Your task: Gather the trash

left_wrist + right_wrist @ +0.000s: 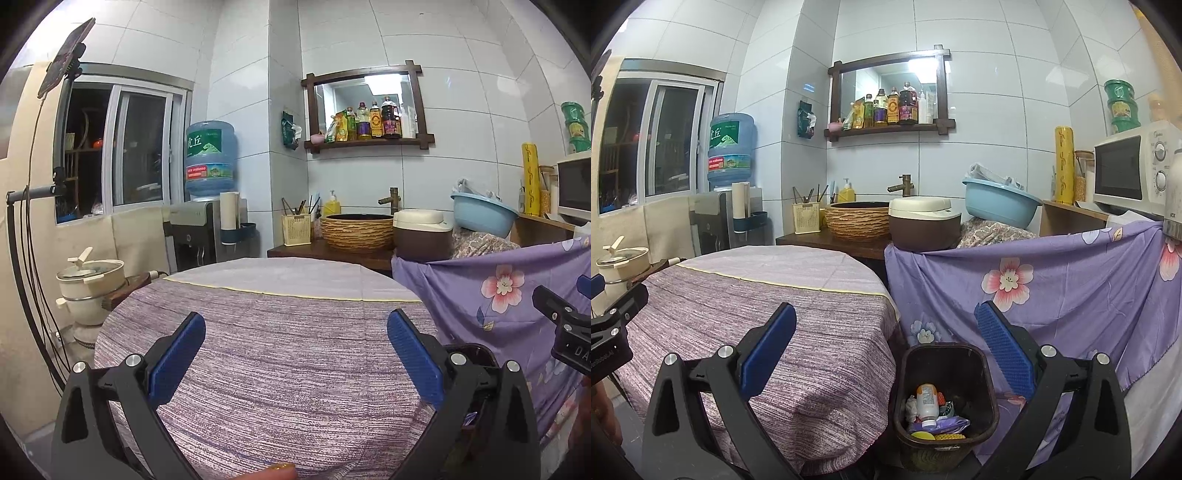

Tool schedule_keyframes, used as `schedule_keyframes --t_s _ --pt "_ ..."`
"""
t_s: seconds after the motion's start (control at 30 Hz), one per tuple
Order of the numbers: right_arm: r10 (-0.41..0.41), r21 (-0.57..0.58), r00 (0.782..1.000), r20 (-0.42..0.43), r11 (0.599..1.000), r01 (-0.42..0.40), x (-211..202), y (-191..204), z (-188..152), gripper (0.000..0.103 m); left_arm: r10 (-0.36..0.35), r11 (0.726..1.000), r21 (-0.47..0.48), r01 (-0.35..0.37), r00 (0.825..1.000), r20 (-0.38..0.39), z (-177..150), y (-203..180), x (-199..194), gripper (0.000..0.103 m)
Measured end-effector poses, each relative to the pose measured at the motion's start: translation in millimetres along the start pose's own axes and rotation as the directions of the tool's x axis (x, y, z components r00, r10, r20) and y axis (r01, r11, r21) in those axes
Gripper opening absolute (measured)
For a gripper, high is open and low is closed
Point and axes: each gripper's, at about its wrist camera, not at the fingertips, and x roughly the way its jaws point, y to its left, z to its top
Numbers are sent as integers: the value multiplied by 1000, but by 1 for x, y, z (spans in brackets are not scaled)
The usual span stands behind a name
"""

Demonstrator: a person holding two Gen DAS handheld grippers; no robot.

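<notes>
Right wrist view, right gripper (884, 325) fingers spread above trash bin (945, 406), left gripper (295, 332) fingers spread over table (288, 295).

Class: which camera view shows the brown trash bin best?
The right wrist view: the trash bin shows whole, its opening and the trash inside visible. The left wrist view catches only a sliver of its rim behind the gripper.

The table (768, 295) top lies open; the trash bin (945, 398) sits wedged between table and floral cloth (1071, 295).

The dark brown bin (945, 402) stands upright on the floor, just beside the table. Inside lie a white bottle (926, 404), wrappers and other trash.
</notes>
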Motion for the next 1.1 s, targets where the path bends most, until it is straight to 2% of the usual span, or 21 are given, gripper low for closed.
schedule_keyframes --t_s 0.87,1.1 --pt "3 2 1000 -15 1000 -3 5 3 -2 97 -10 1000 2 10 1000 -6 -4 1 3 98" --pt "1 2 1000 -23 1000 -1 8 4 -4 97 -7 1000 -10 7 999 -34 -5 2 9 98"
